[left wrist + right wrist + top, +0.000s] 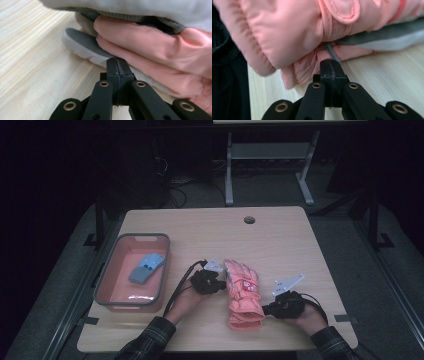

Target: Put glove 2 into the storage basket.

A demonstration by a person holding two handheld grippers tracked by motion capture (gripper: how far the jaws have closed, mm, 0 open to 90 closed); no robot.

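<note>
Jaws on both grippers are pressed together: the left gripper [117, 65] sits against the finger side of the pink ski glove [243, 292], the right gripper [331, 67] against its cuff edge, pinching a thin grey strap (little else seems caught). The glove lies mid-surface [280, 240], right of the bin [162, 270]. Such shallow contact risks the slick padded fabric slipping free when lifted.

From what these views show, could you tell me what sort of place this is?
Probably a lab or recording workspace: a bare wooden table in a dark room, cables on the floor behind, another table's metal frame.
</note>
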